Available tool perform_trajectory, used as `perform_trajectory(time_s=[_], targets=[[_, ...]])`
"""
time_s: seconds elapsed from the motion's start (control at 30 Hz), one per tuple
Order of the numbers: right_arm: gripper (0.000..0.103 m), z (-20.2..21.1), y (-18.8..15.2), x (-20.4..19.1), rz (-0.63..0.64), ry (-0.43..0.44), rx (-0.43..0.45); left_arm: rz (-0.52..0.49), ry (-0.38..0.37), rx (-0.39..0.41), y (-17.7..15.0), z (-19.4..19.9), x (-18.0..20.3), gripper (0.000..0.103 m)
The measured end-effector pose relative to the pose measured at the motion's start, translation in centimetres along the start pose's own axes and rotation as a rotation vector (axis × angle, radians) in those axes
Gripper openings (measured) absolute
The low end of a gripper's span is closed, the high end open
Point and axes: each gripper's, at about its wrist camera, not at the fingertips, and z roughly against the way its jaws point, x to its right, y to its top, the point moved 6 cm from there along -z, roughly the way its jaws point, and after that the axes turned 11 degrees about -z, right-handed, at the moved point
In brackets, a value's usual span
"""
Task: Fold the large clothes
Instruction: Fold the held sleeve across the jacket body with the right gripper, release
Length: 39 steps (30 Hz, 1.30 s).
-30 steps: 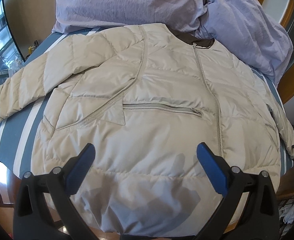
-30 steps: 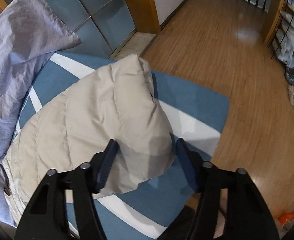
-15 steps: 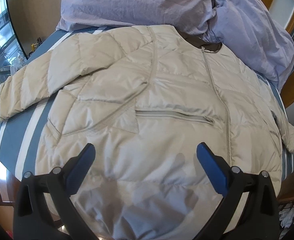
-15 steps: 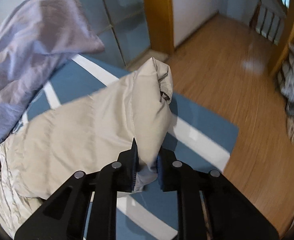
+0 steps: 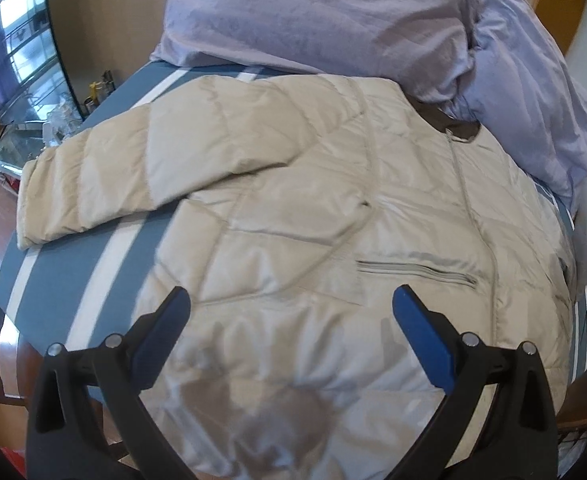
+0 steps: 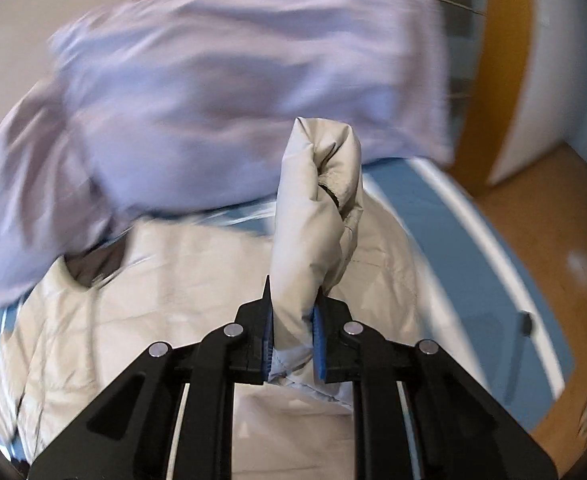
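Left wrist view shows your left gripper (image 5: 291, 326) spread wide, its blue-padded fingers (image 5: 421, 332) hovering above the hem area of the beige puffer jacket (image 5: 313, 216) and holding nothing; the jacket lies front-up on the blue-and-white striped bed (image 5: 81, 256), one sleeve (image 5: 125, 172) stretched toward 9 o'clock, its collar toward 1 o'clock against the lilac duvet (image 5: 333, 16). Right wrist view shows your right gripper (image 6: 292, 340) pinched onto the other sleeve (image 6: 317, 216), which stands up from the pads toward 12 o'clock with its cuff folded over at the top; the jacket body spreads toward 8 o'clock, the blurred duvet behind it, wooden floor (image 6: 565, 216) at 3 o'clock
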Motion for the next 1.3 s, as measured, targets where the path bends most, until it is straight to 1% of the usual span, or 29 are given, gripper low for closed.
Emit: perform_trajectory(time_s=[0.07, 0.13, 0.2, 0.4, 0.53, 0.63, 0.77, 0.87, 0.93, 0.97, 1.0, 1.03, 1.07, 1.17, 1.2, 1.3], targets=[[0.016, -1.2, -1.6, -3.6, 0.052, 0.025, -0.037, 0.016, 0.01, -0.001, 0.0, 0.0, -1.3, 0.101], [0.016, -1.9, -3.2, -6.1, 0.091, 0.049, -0.066, 0.031, 0.022, -0.004, -0.1, 0.0, -2.6, 0.101], [0.016, -2.5, -5.4, -9.3, 0.14, 0.077, -0.102, 0.044, 0.034, -0.009, -0.2, -0.1, -4.0, 0.101], [0.016, -3.6, -10.3, -16.7, 0.226, 0.145, -0.184, 0.065, 0.061, -0.017, -0.1, -0.1, -7.3, 0.101], [0.016, -3.4, -11.9, -19.9, 0.248, 0.17, -0.199, 0.07, 0.075, -0.014, 0.1, 0.0, -9.2, 0.101], [0.016, -3.3, -12.6, -21.7, 0.223, 0.204, -0.214, 0.082, 0.081, -0.016, 0.3, 0.0, -10.3, 0.101], [0.017, -4.4, -13.8, -22.6, 0.198, 0.222, -0.256, 0.096, 0.085, -0.013, 0.5, -0.1, -11.6, 0.101], [0.018, -6.1, -16.2, -22.6, 0.252, 0.185, -0.313, 0.111, 0.084, -0.027, 0.4, -0.5, -12.2, 0.101], [0.023, -6.1, -16.8, -22.5, 0.273, 0.185, -0.309, 0.113, 0.083, -0.035, 0.5, -0.9, -12.5, 0.101], [0.032, -5.7, -16.7, -22.5, 0.272, 0.199, -0.312, 0.114, 0.083, -0.037, 0.5, -1.0, -12.7, 0.101], [0.038, -5.3, -16.5, -22.6, 0.264, 0.214, -0.316, 0.116, 0.083, -0.042, 0.5, -1.2, -12.9, 0.101], [0.049, -4.7, -15.9, -22.6, 0.249, 0.239, -0.308, 0.118, 0.081, -0.045, 0.5, -1.3, -13.0, 0.101], [0.052, -4.1, -15.2, -22.6, 0.237, 0.253, -0.291, 0.12, 0.077, -0.049, 0.5, -1.4, -13.1, 0.101], [0.052, -3.1, -12.8, -21.9, 0.175, 0.288, -0.236, 0.128, 0.05, -0.048, 0.8, -1.7, -13.4, 0.101], [0.052, -3.1, -12.1, -21.4, 0.152, 0.275, -0.217, 0.129, 0.046, -0.046, 0.8, -1.7, -13.4, 0.101], [0.052, -4.2, -10.8, -19.5, 0.1, 0.18, -0.191, 0.131, 0.042, -0.048, 1.0, -1.8, -13.9, 0.101]])
